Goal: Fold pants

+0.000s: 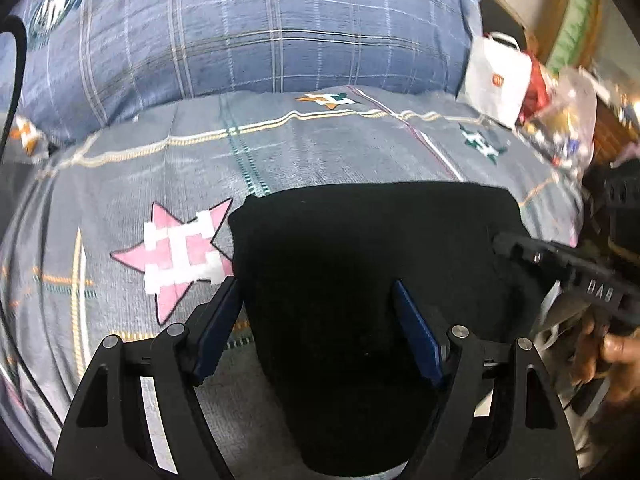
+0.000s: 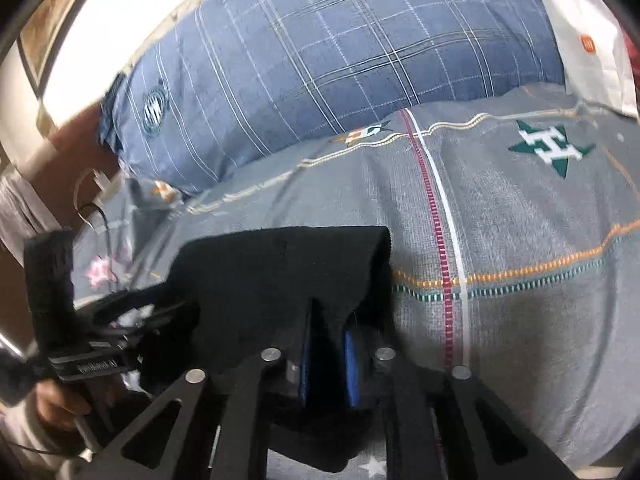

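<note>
Left wrist: left gripper (image 1: 316, 300) spread wide, empty; black pants (image 1: 376, 264) lie between and ahead of its fingers on the bedsheet (image 1: 320, 152).

Right wrist: right gripper (image 2: 328, 344) pinched on the pants' near edge. Soft, limp, light cloth, probably; best held at edges or corners.

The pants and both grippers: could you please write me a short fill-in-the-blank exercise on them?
1. The pants are ____ in colour.
2. The right gripper is shut on the ____.
3. The left gripper has its jaws ____.
4. The star printed beside the pants is ____.

Missing words: black; pants; open; pink
</note>
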The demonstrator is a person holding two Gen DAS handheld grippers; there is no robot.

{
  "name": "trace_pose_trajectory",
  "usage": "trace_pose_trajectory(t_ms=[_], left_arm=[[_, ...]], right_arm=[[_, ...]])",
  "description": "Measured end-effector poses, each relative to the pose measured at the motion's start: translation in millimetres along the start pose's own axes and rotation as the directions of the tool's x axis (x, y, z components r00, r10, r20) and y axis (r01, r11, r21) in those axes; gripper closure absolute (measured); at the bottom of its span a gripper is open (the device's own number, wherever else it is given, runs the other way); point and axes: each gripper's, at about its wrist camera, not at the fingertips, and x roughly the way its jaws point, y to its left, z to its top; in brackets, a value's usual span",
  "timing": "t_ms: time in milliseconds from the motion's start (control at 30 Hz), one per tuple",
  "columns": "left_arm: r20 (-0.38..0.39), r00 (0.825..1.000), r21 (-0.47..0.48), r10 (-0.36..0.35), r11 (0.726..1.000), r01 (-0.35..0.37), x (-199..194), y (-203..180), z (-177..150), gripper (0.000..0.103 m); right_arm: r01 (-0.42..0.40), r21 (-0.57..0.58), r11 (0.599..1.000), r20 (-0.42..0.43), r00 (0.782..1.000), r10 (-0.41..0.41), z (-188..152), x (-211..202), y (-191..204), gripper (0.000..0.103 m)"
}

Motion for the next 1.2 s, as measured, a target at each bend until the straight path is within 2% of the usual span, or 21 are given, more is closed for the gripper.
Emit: trace_pose_trajectory(t_ms=[67,133,267,333,433,533,633,700,933,1200], left_arm=[[0.011,1.000,-0.005,0.018,1.000,-0.018,-10,3,1,0.026],[0.044,0.998,0.020,0.052,0.998,-0.053,-21,0,3,0.026],[0.067,0.995,0.022,0.072,0.997,-0.074,-24,-6,13,0.026],[0.063,0.994,0.022,0.087,0.996,-0.088,-17,-8,15,0.026],[0.055,0.993,0.015,0.108,0.994,-0.109,-6,-9,16,0.026],[0.045,0.994,-0.001,0.099,0.995,-0.099,4,-5,17,0.025],[0.048,0.994,-0.009,0.095,0.995,-0.095,9,-2,19,0.025],[0.047,0.994,-0.018,0.094,0.996,-0.093,12,-2,20,0.024],[0.060,0.991,0.005,0.120,0.993,-0.120,-6,-10,16,0.024],[0.065,0.993,0.001,0.103,0.995,-0.103,-31,-16,1,0.024]], right_arm=[[0.050,-0.032,0.998,0.020,0.999,-0.050,2,-14,3,0.079],[0.101,-0.022,0.995,0.056,0.993,-0.099,4,-27,1,0.078],[-0.003,-0.024,1.000,0.119,0.993,0.006,10,-46,14,0.078],[-0.014,-0.085,0.996,0.109,0.994,0.024,12,-40,28,0.078],[0.011,-0.116,0.993,0.071,0.997,-0.003,13,-13,36,0.078],[0.026,-0.100,0.995,0.018,1.000,-0.024,15,21,26,0.078],[-0.003,-0.079,0.997,0.050,0.999,0.007,17,32,17,0.077],[-0.011,-0.072,0.997,0.042,0.999,0.014,21,35,16,0.077],[0.027,-0.106,0.994,0.008,1.000,-0.026,20,12,30,0.077],[0.051,-0.160,0.986,0.014,0.999,-0.050,-17,-24,47,0.077]])
